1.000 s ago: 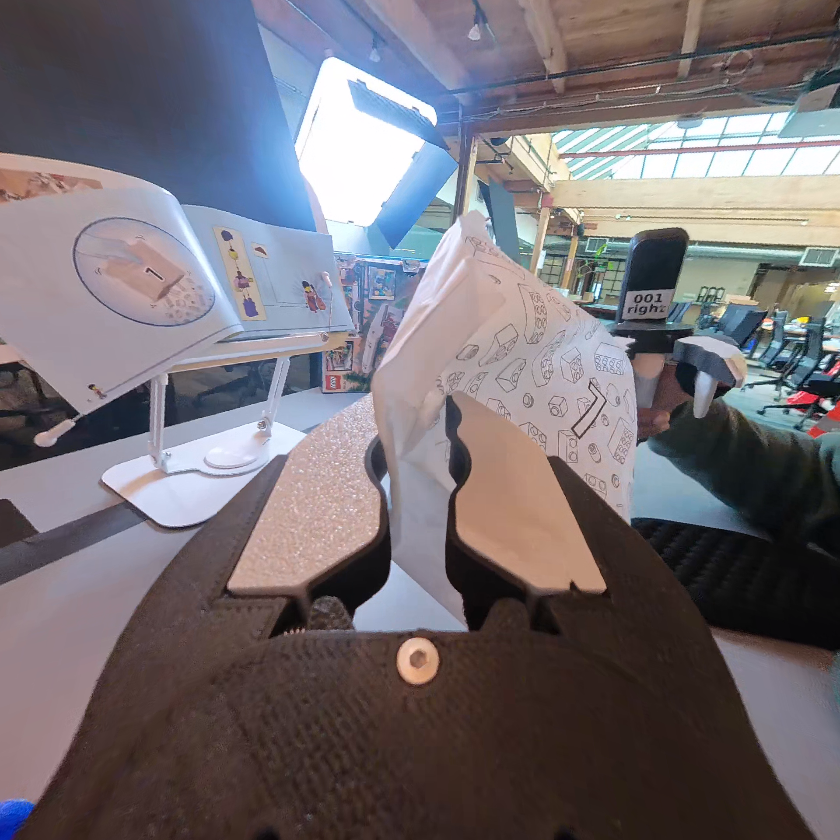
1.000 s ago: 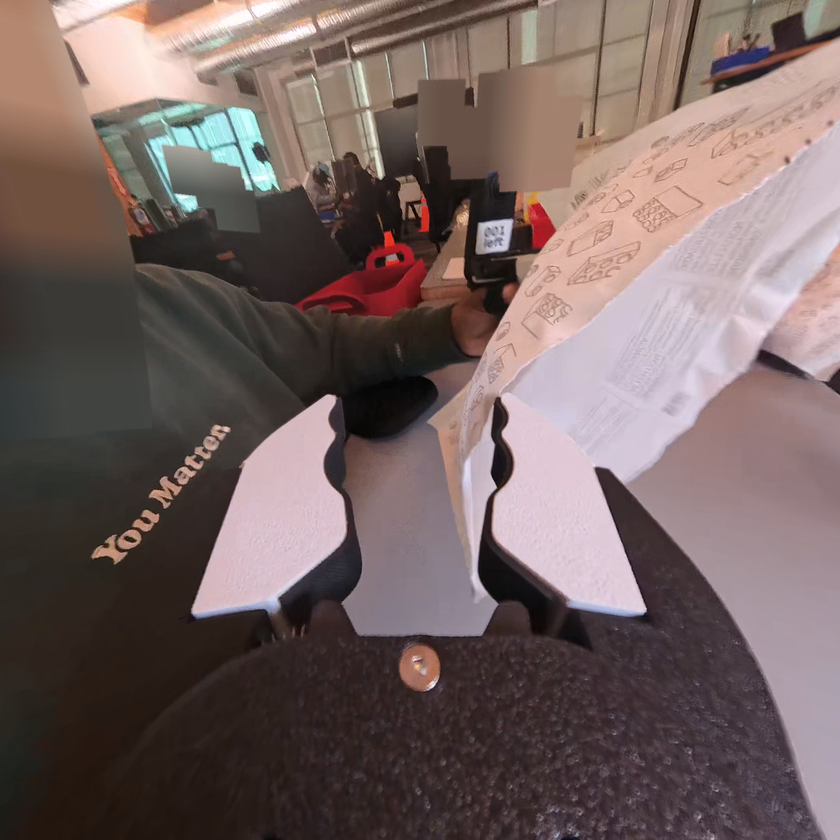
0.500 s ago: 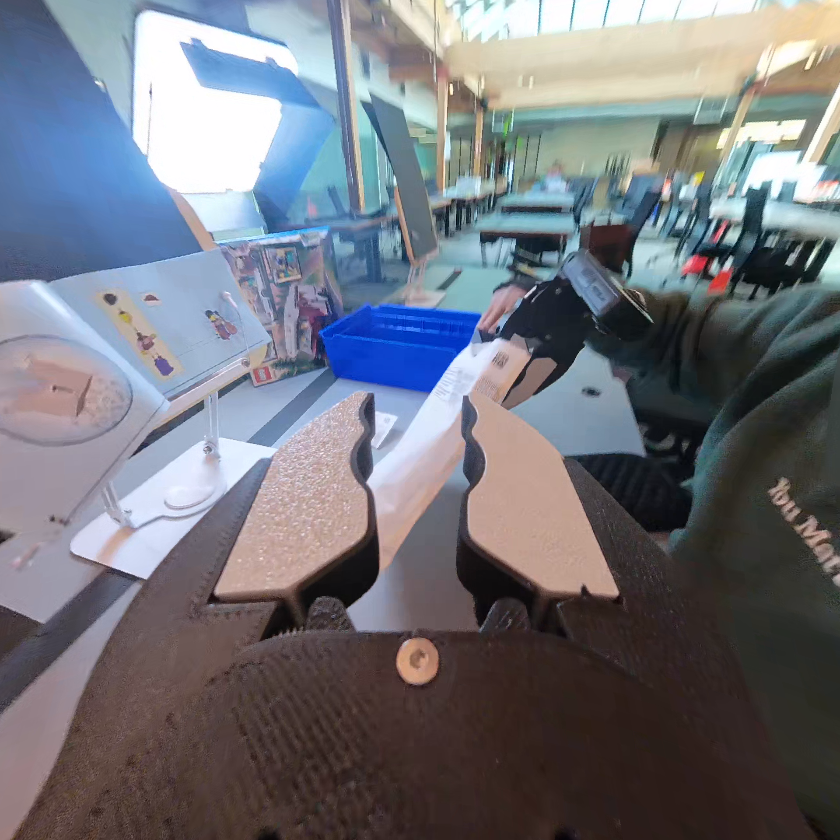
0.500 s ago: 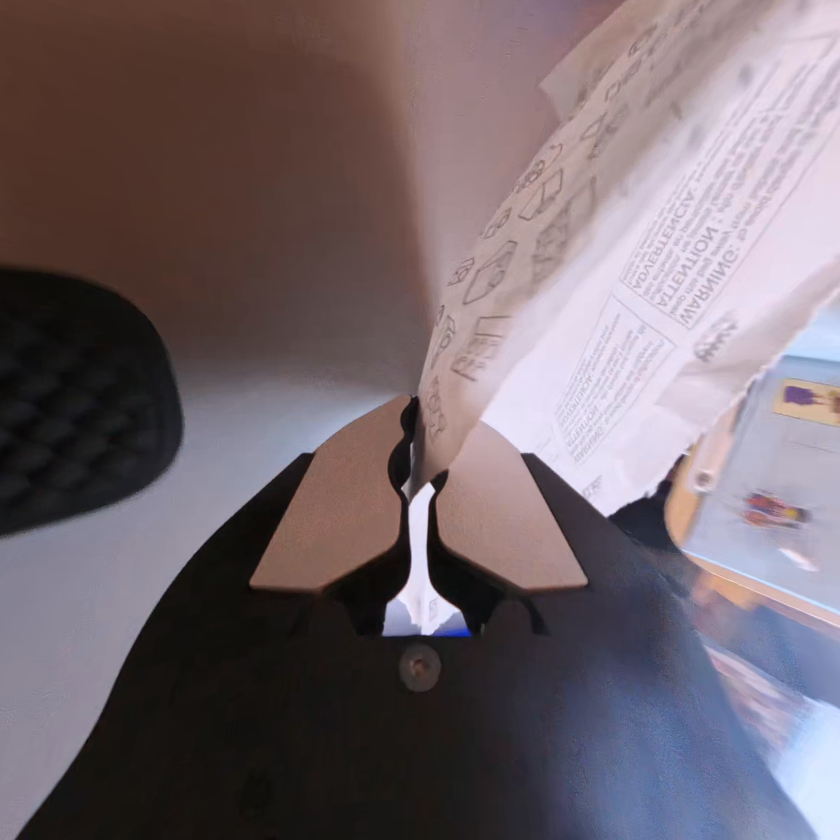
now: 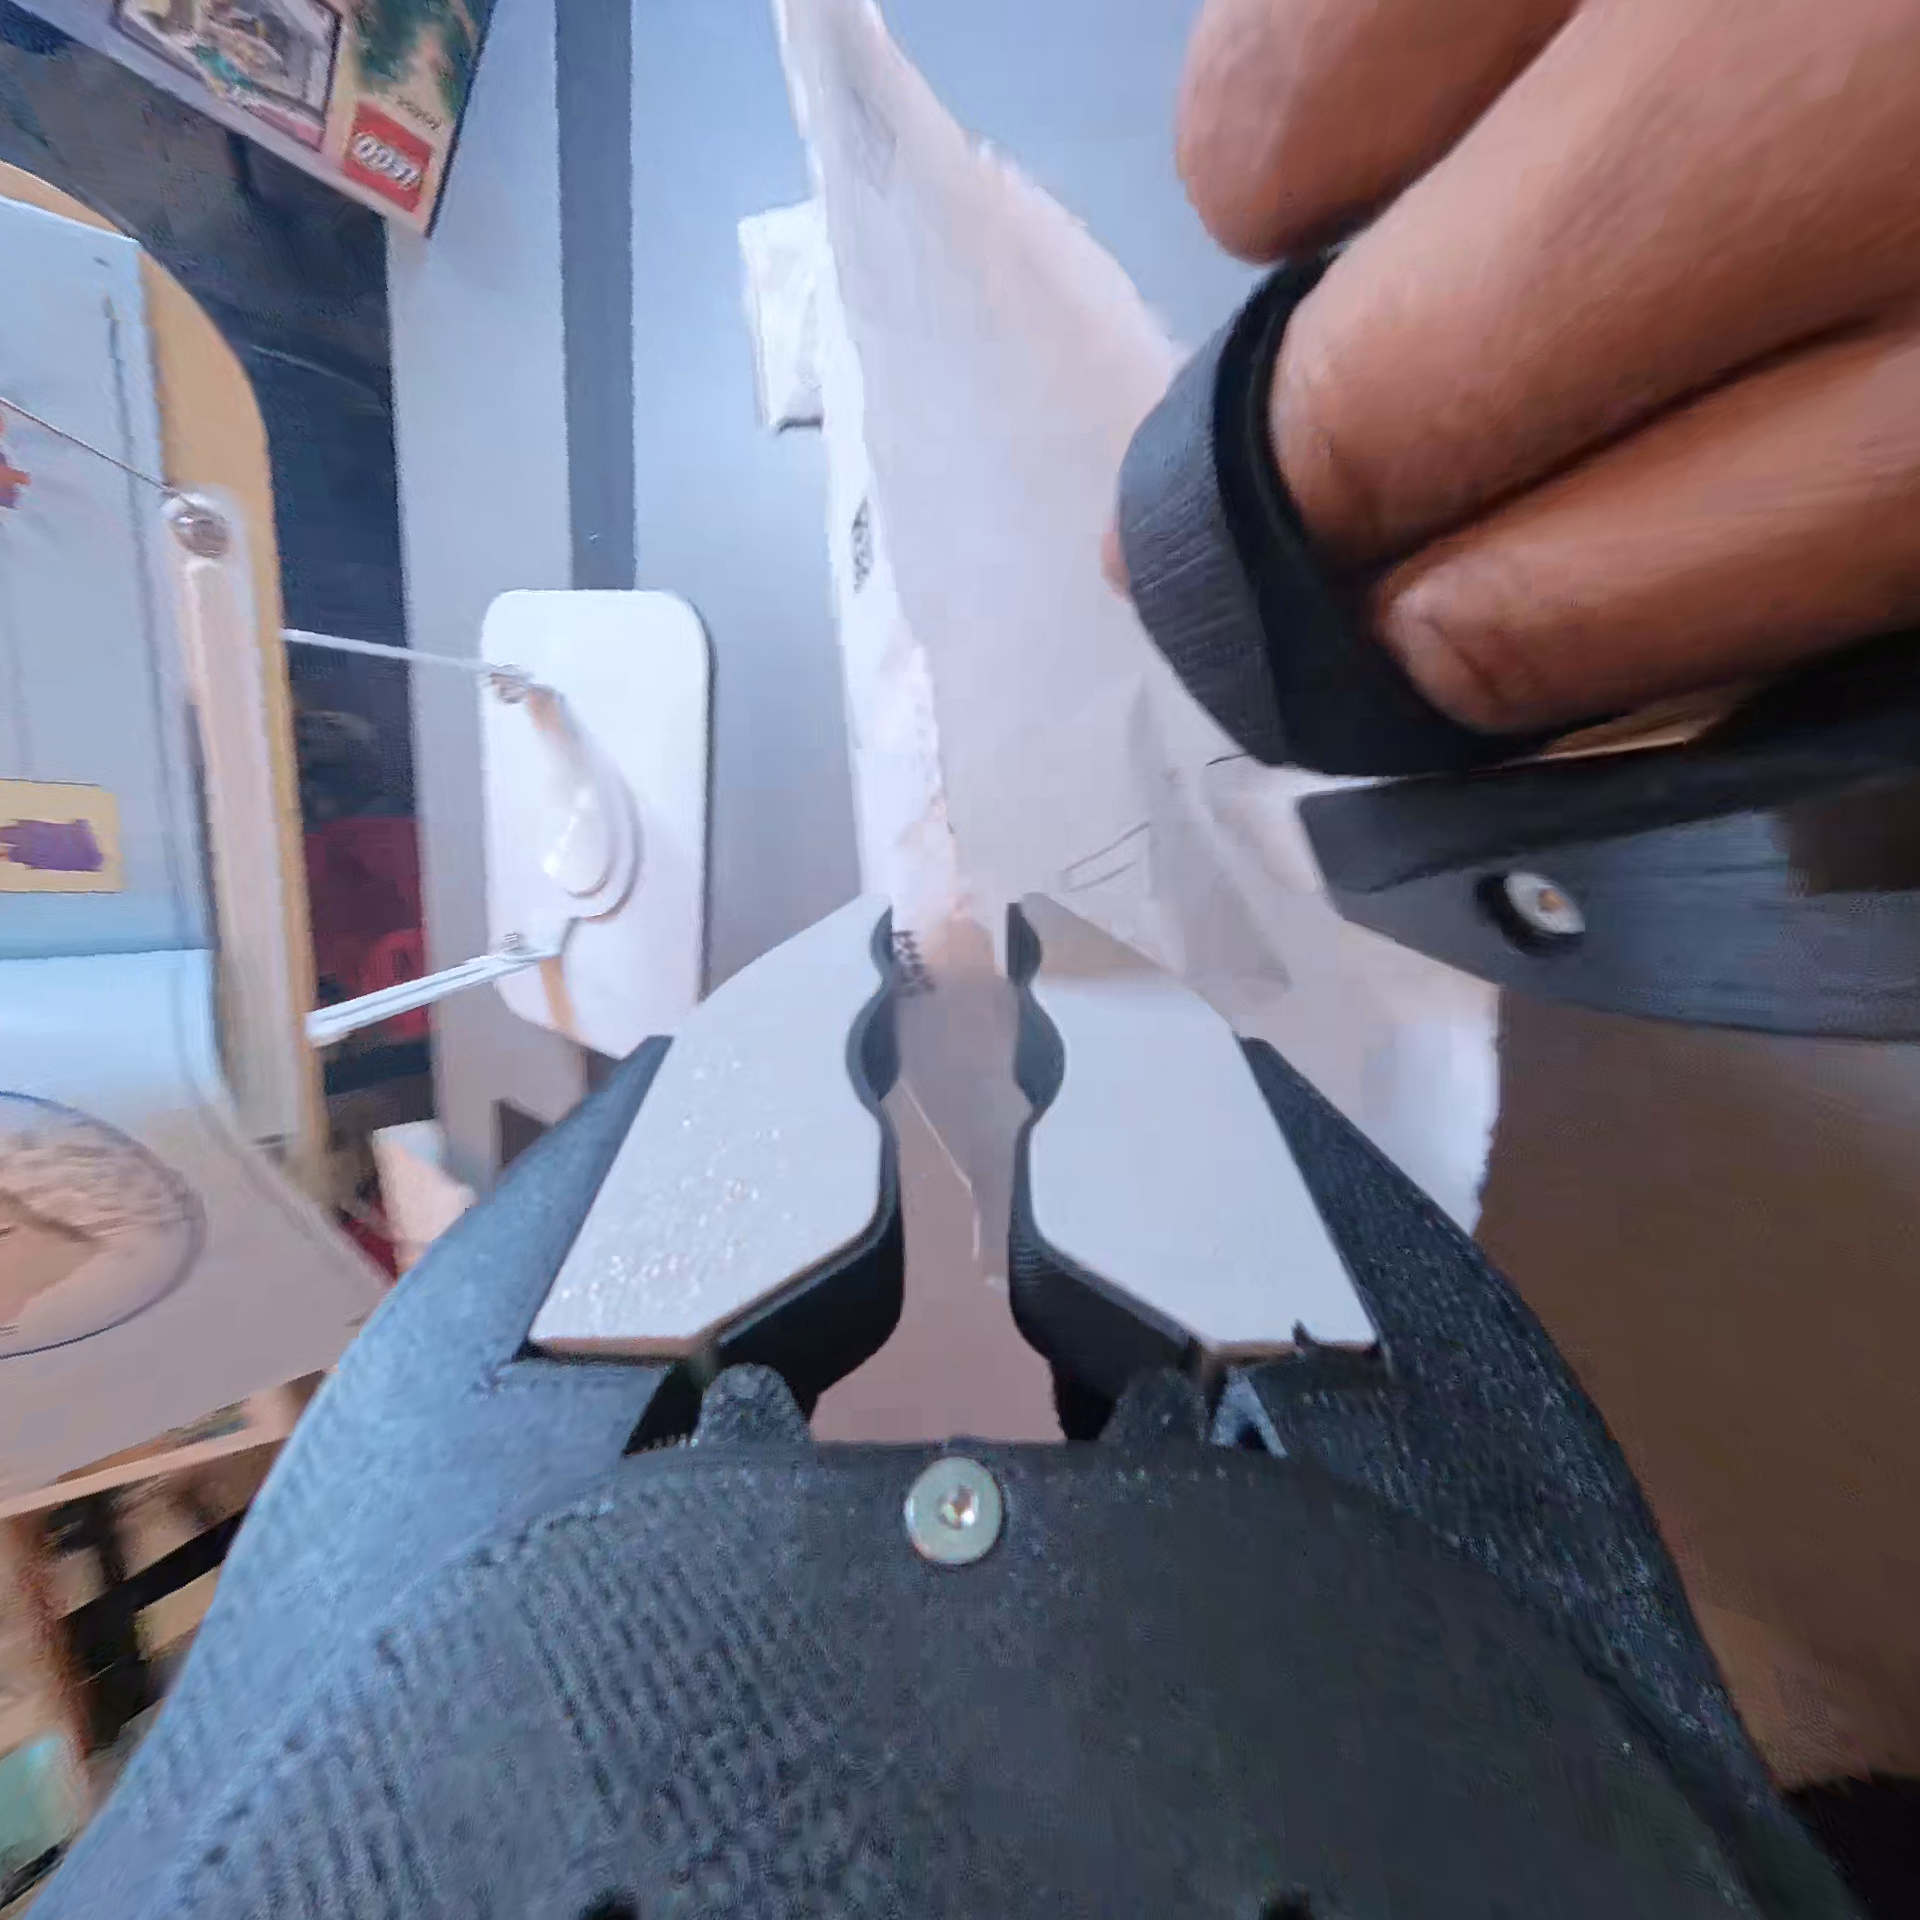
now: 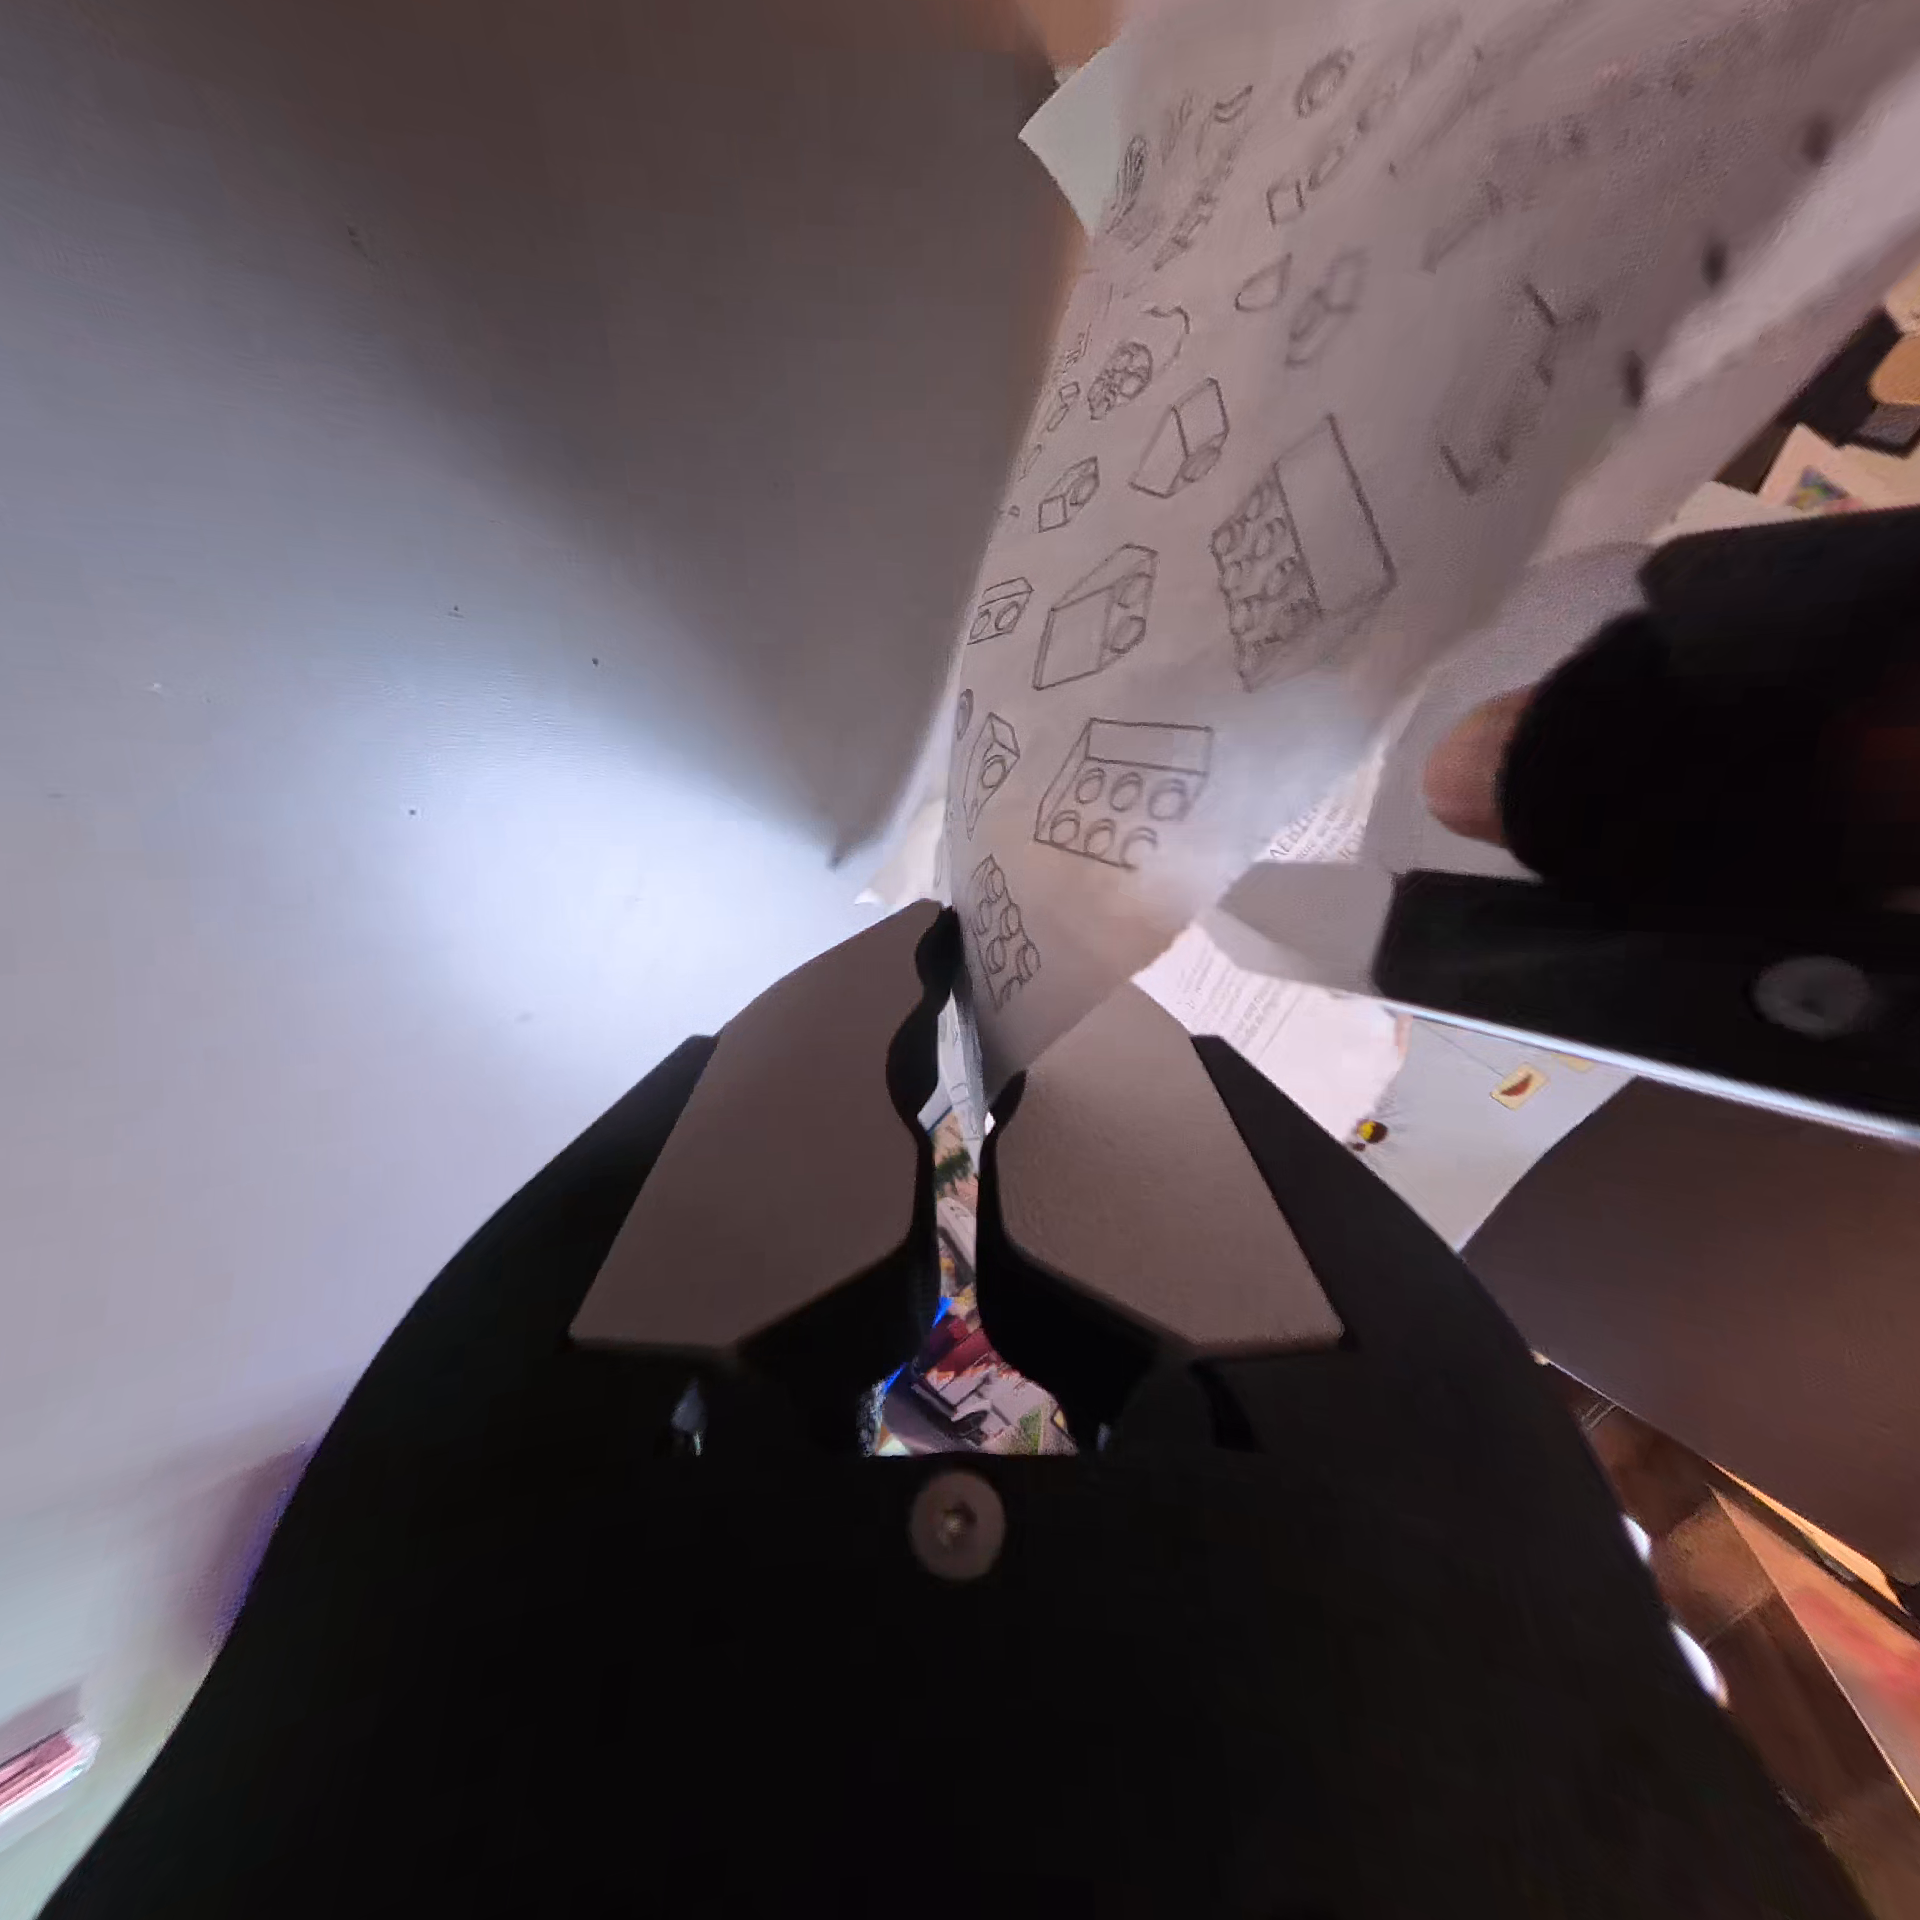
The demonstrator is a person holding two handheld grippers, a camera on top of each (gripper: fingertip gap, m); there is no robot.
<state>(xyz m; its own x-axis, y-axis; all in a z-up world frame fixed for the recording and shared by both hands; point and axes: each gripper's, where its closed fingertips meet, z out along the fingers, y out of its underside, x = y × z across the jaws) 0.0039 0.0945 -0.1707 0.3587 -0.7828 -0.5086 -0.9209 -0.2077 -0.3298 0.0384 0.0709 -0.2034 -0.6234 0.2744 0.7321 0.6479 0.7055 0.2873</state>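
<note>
Both grippers now together on one paper bag (image 6: 1226, 540).

paper bag (image 6: 1299, 499): top edge cut off, motion-blurred | booklet (image 5: 73, 727): cropped at left edge

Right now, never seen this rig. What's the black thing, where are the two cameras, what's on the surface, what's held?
There is no robot arm. A person holds a black two-finger tool in each hand, and a wide-angle camera on each looks forward along its fingers.

Left wrist view: the left gripper has a white paper bag between its jaws, which stand slightly apart; motion blur hides whether they press it. Close on the right are the person's hand and the other tool.

Right wrist view: the right gripper is shut on the same bag, printed with brick outlines.

On the grey table: a white stand holding an open booklet, and a colourful box.
</note>
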